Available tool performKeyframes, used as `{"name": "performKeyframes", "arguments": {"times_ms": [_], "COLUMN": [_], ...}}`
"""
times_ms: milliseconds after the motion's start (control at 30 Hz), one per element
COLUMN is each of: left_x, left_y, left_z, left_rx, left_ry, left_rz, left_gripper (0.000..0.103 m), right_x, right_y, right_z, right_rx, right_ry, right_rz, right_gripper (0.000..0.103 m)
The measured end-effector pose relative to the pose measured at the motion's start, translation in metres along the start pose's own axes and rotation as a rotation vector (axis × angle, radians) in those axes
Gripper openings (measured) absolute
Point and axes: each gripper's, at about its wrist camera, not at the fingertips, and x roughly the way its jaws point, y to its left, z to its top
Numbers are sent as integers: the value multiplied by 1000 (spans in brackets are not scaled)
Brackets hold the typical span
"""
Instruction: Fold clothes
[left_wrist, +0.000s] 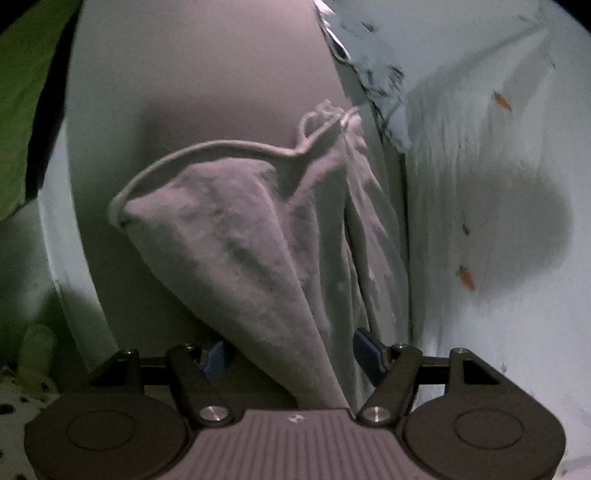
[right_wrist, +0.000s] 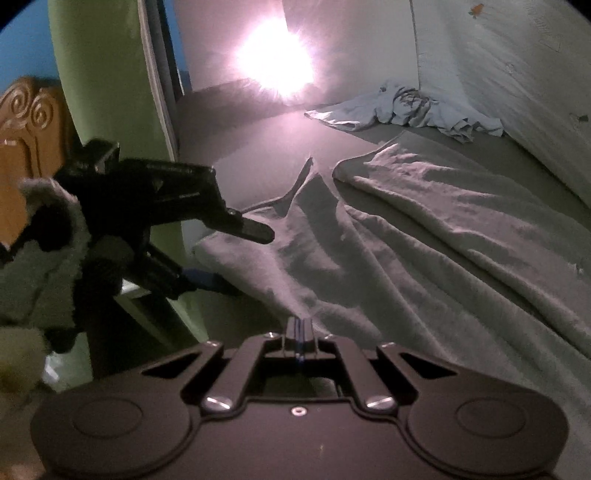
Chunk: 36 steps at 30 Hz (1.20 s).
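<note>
A pale grey fleecy garment (left_wrist: 258, 251) hangs bunched between my left gripper's (left_wrist: 291, 360) wide-apart blue-padded fingers (left_wrist: 365, 354), its hemmed edge arching above. Whether the fingers press it is unclear. In the right wrist view the same garment (right_wrist: 424, 236) lies spread in folds across the bed. My right gripper (right_wrist: 300, 332) has its fingers pressed together at the garment's near edge. The left gripper (right_wrist: 221, 258), held by a gloved hand, reaches the garment's left corner.
A crumpled light blue cloth (right_wrist: 406, 110) lies at the far side of the grey bed sheet (right_wrist: 240, 140). A white sheet with small orange prints (left_wrist: 498, 184) rises on the right. A green wall (right_wrist: 110, 74) and carved wooden headboard (right_wrist: 26, 122) stand left. A bright lamp glare (right_wrist: 275, 59) shines ahead.
</note>
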Motion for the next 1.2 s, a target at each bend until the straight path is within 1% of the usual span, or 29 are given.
{"name": "performKeyframes", "arguments": {"times_ms": [33,67,100,133,167,200,233,300,367,400,433,467,500,533,633,733,800,833,867,900,933,967,1067,1133,1167,1200], "left_x": [-1,-1,-2,-2,-3,-3,-4,-4,-3,-2,-1,1,2,2,4,8,12,13,13,13,13,12,12,12,12,11], "left_y": [1,2,2,2,3,6,9,13,11,9,6,4,3,5,6,-1,-7,-10,-12,-14,-16,-17,-25,-34,-40,-47], "left_z": [1,1,1,2,4,6,9,12,12,12,11,11,11,9,5,3,3,3,2,1,0,-1,-4,-6,-7,-7], "left_rx": [-16,-26,-33,-40,-57,-84,-111,-158,-162,-152,-148,-150,-157,-170,-206,-205,-192,-183,-176,-171,-171,-176,-192,-180,-161,-143], "left_ry": [-10,-24,-47,-75,-99,-117,-136,-158,-170,-175,-180,-186,-191,-195,-213,-230,-242,-248,-253,-259,-266,-273,-297,-309,-314,-318], "left_rz": [0,6,22,47,71,91,110,113,123,133,142,146,149,148,145,172,202,218,233,248,262,275,319,341,352,364], "left_gripper": [68,62,47,34,7,2,2,2,2,2,2,2,2,2,2,3,3,3,3,3,3,3,2,2,2,2], "right_x": [-3,-8,-8,-9,-9,-11,-13,-26,-49,-62,-76,-91,-107,-125,-188,-256,-298,-316,-331,-344,-352,-358,-358,-353,-352,-351], "right_y": [0,2,3,2,2,1,-1,-7,-25,-39,-53,-68,-87,-106,-164,-202,-216,-222,-228,-236,-245,-255,-289,-309,-316,-319], "right_z": [-1,-3,-4,-5,-6,-6,-7,-11,-23,-32,-42,-54,-71,-90,-165,-250,-300,-321,-338,-354,-364,-374,-389,-396,-399,-401], "right_rx": [5,4,0,1,2,6,17,54,154,225,296,374,470,578,961,1319,1512,1581,1629,1665,1677,1686,1694,1704,1708,1713], "right_ry": [-3,-2,1,4,7,9,12,5,-29,-49,-70,-92,-117,-146,-273,-447,-562,-623,-677,-720,-742,-752,-682,-626,-614,-634], "right_rz": [5,8,12,18,23,28,32,34,13,-16,-46,-85,-144,-211,-439,-676,-842,-904,-948,-983,-1001,-1012,-1023,-1031,-1034,-1033], "right_gripper": [0,0,0,0,0,1,1,2,7,14,27,32,35,35,36,40,40,41,41,45,50,52,52,52,51,46]}}
